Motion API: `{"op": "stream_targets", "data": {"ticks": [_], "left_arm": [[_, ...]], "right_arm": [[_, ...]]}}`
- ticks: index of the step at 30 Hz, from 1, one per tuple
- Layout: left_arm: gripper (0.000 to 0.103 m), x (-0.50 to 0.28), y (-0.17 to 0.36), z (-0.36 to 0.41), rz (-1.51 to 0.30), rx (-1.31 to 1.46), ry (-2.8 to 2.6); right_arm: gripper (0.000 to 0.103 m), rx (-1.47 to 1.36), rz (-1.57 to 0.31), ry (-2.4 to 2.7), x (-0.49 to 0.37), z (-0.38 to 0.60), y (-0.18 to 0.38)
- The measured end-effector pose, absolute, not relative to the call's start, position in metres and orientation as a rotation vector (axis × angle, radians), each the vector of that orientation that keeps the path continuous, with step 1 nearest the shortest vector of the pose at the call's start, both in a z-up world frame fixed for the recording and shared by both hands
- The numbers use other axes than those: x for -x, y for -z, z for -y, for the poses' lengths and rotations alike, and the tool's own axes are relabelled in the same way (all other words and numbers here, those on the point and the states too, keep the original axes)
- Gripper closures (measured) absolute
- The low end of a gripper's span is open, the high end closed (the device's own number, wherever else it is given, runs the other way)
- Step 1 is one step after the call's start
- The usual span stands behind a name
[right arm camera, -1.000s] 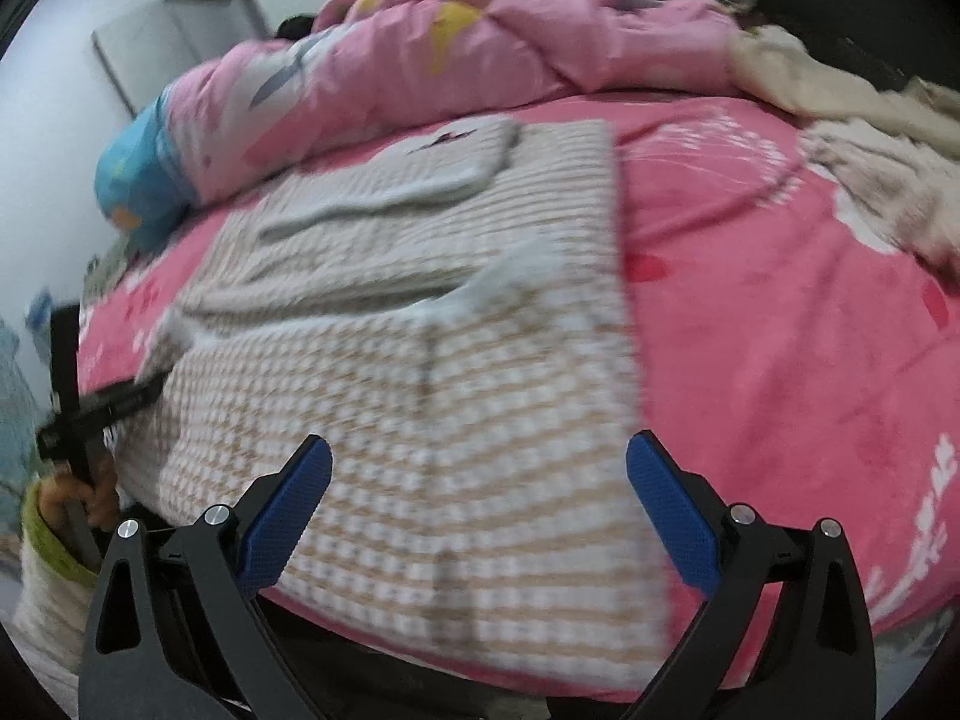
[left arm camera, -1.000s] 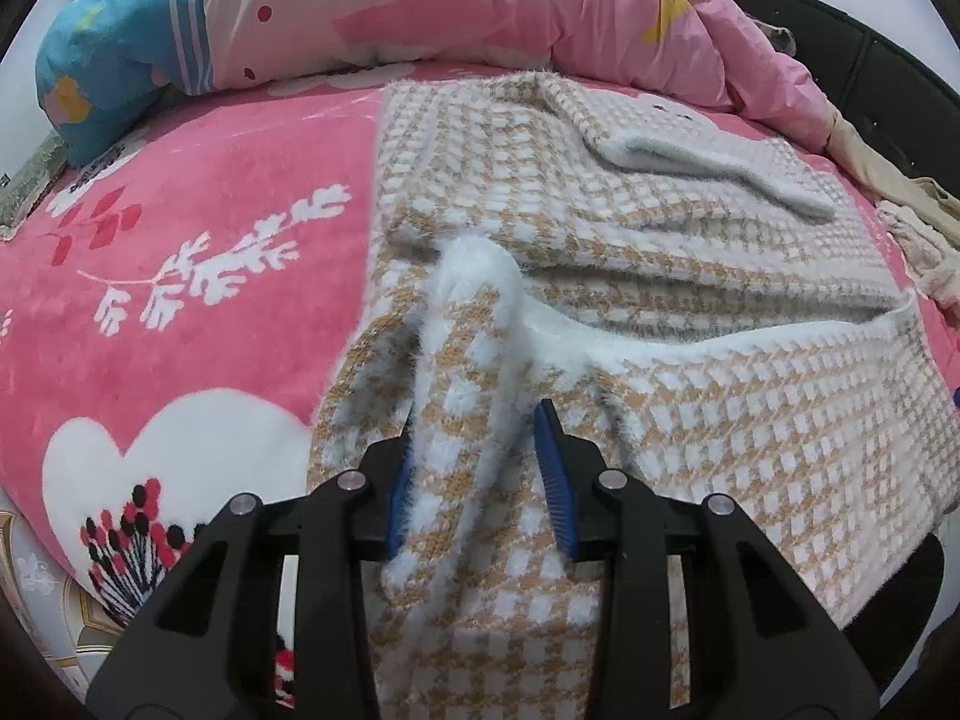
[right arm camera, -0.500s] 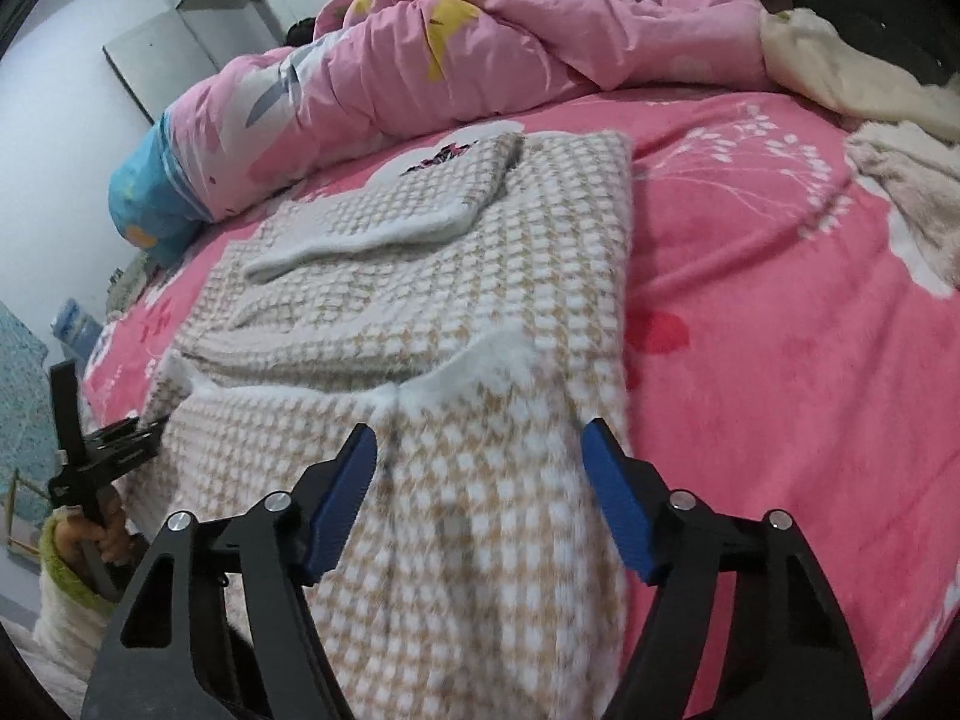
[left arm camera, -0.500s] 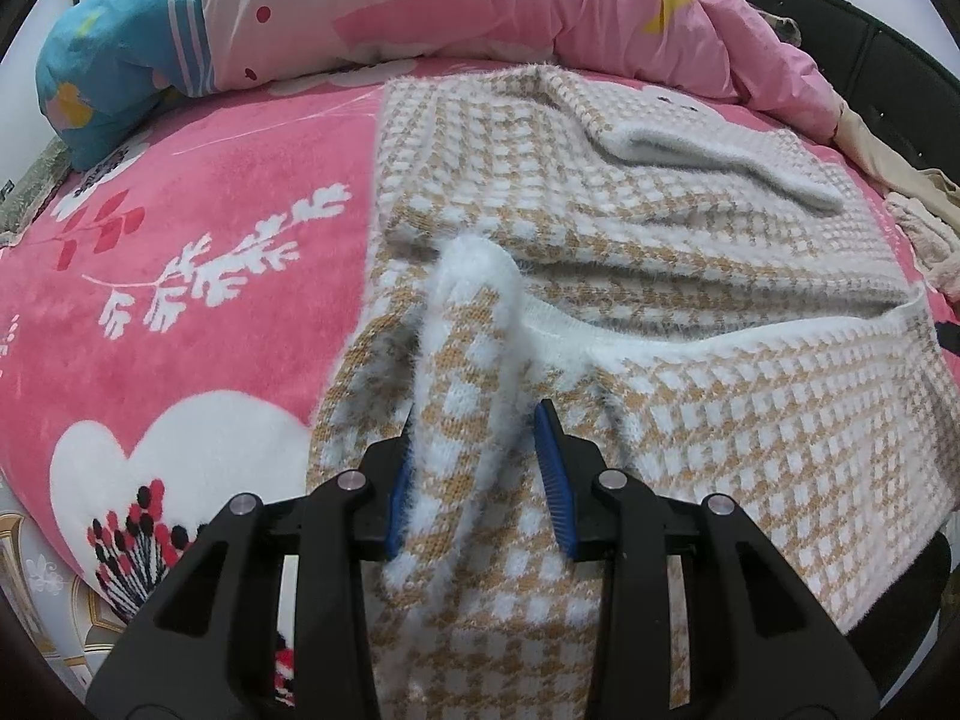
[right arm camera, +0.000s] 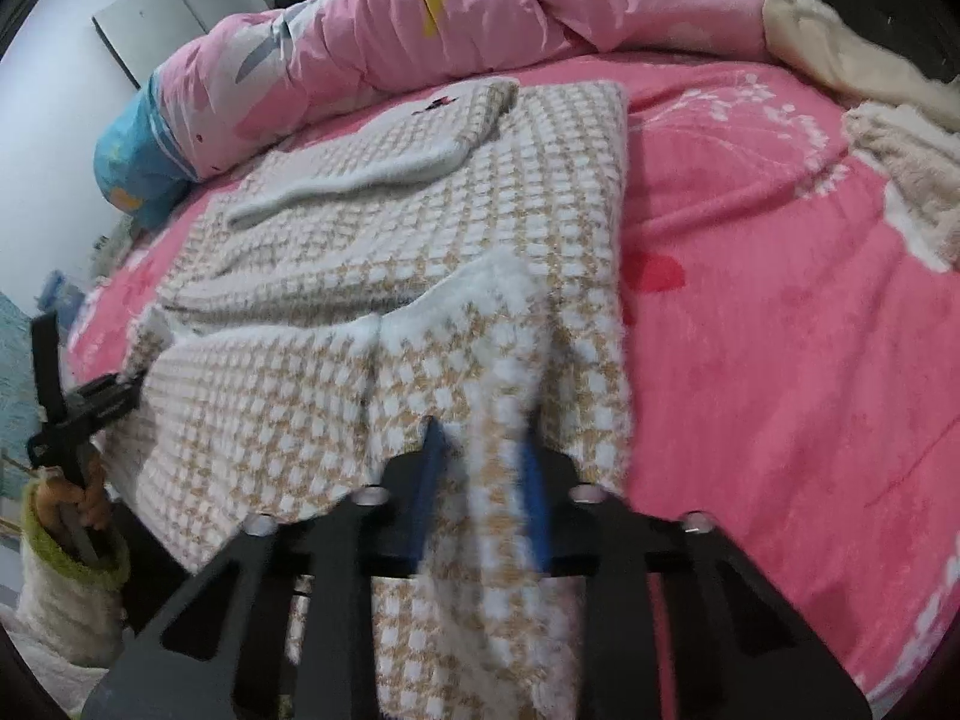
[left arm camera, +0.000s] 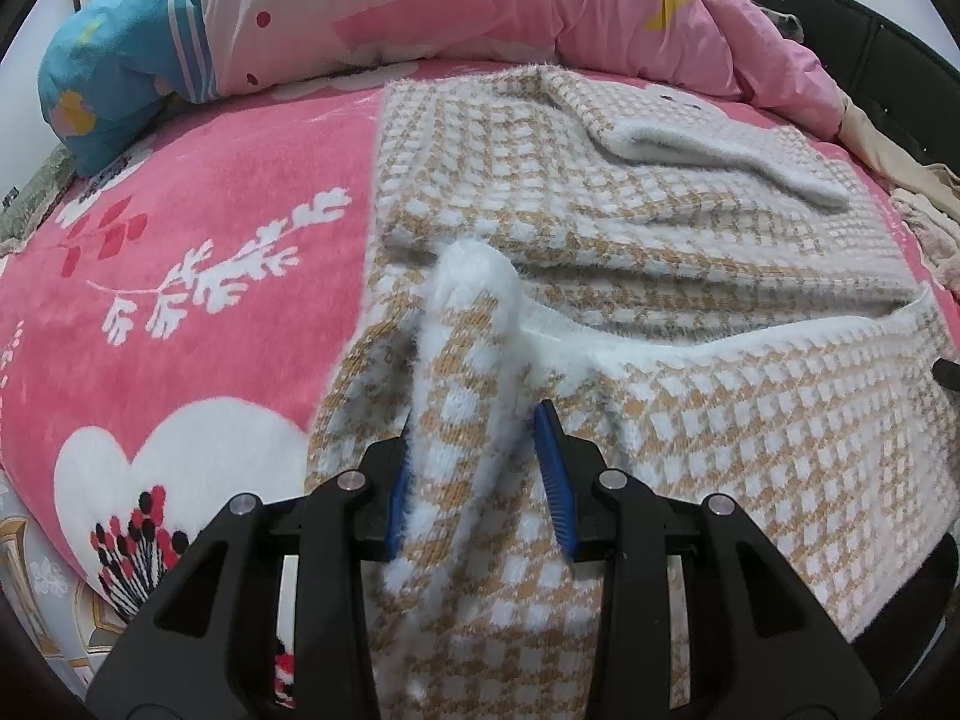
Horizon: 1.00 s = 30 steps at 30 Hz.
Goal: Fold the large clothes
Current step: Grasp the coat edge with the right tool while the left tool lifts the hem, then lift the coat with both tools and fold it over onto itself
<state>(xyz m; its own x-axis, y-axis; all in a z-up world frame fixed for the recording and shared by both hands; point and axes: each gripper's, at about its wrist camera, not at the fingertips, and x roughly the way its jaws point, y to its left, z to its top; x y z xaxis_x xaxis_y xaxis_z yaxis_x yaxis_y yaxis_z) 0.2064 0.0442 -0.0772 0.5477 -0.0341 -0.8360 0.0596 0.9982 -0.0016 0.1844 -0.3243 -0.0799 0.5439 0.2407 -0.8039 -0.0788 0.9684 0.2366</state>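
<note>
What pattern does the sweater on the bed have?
The sweater has a tan and white houndstooth check with fuzzy white edging; the left wrist view shows it best.

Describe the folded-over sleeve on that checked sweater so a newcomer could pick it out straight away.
Start from the pink bed cover and find the tan-and-white checked sweater spread across it. Near its far end, just before the heaped pink quilt, the sleeve lies slantwise over the body. Its fluffy plain white cuff end sets it apart from the near hem corners, which the tongs are pinching.
</note>
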Motion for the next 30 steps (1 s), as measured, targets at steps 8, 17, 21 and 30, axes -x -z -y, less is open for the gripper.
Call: {"op": "stream_targets", "data": {"ticks": [8, 17, 21, 30], "left_arm": [[0.096, -0.163, 0.035, -0.04, -0.807, -0.082, 0.061], [0.096, -0.113, -0.041, -0.051, -0.585, -0.051, 0.093], [0.097, -0.126, -0.066, -0.049, -0.529, -0.058, 0.104], [0.097, -0.243, -0.103, -0.043, -0.515, -0.095, 0.115]], "right_arm": [[0.095, -0.024, -0.805, -0.101, -0.13, 0.294, 0.028], [0.095, -0.034, -0.636, -0.064, -0.094, 0.296, -0.027], [0.095, -0.017, -0.584, -0.058, -0.117, 0.297, -0.047], [0.095, -0.013, -0.53, -0.075, -0.238, 0.316, -0.083]]}}
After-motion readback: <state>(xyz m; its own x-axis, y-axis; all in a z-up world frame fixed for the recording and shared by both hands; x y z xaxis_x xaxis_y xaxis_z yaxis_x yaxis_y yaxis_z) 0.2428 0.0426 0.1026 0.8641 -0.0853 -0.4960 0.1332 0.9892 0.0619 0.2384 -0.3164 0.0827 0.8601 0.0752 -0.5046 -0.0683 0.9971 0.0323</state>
